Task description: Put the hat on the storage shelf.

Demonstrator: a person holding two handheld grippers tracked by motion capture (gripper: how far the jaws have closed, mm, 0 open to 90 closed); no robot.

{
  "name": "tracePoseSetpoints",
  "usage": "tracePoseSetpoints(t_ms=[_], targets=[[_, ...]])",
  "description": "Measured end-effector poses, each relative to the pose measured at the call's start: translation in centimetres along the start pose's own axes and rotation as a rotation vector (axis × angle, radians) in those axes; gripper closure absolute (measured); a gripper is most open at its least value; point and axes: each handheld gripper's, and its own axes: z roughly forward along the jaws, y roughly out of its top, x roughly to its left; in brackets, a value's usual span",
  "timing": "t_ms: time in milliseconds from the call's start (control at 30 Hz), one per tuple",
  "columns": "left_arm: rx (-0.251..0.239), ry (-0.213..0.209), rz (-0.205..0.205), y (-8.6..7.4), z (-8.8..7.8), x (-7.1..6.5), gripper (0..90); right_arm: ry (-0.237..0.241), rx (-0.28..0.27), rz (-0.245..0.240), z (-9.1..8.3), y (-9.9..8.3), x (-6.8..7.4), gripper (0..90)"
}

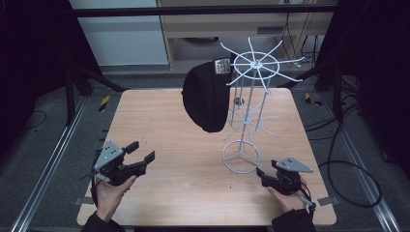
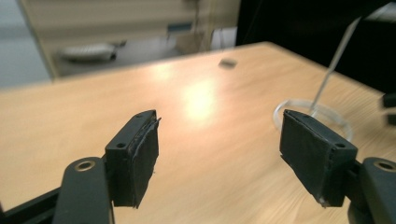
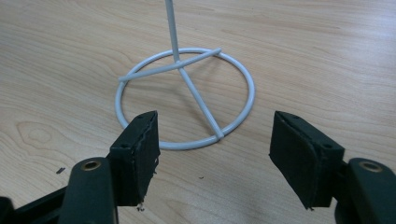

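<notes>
From the high view we see a black cap [image 1: 207, 99] hanging on an upper arm of the white wire rack [image 1: 246, 111] that stands on the wooden table [image 1: 159, 121], with the left gripper [image 1: 143, 151] held low near the table's left front, jaws spread wide and empty, and the right gripper [image 1: 261, 173] just beside the rack's ring base, also spread. In the left gripper view we see its pads [image 2: 140, 158] well apart over bare tabletop (nothing between them), the rack's base ring [image 2: 312, 114] off to the right. In the right gripper view we see the right gripper [image 3: 219, 158] wide open, gripping nothing, the base ring [image 3: 187, 98] lying just beyond its tips.
</notes>
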Motion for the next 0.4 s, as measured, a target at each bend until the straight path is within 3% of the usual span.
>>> tracePoseSetpoints(t_ms=[133, 233, 400], targets=[[0.078, 0.056, -0.058, -3.1, 0.3, 1.6, 26.9, -0.004, 0.003, 0.012, 0.0, -0.1, -0.1, 29.3], [0.148, 0.094, -0.055, -4.3, 0.8, 2.5, 25.0, -0.017, 0.002, 0.004, 0.1, -0.2, -0.3, 26.2], [0.213, 0.139, -0.083, -6.1, 1.2, 3.9, 24.7, -0.032, -0.003, 0.008, 0.0, -0.2, -0.5, 22.3]])
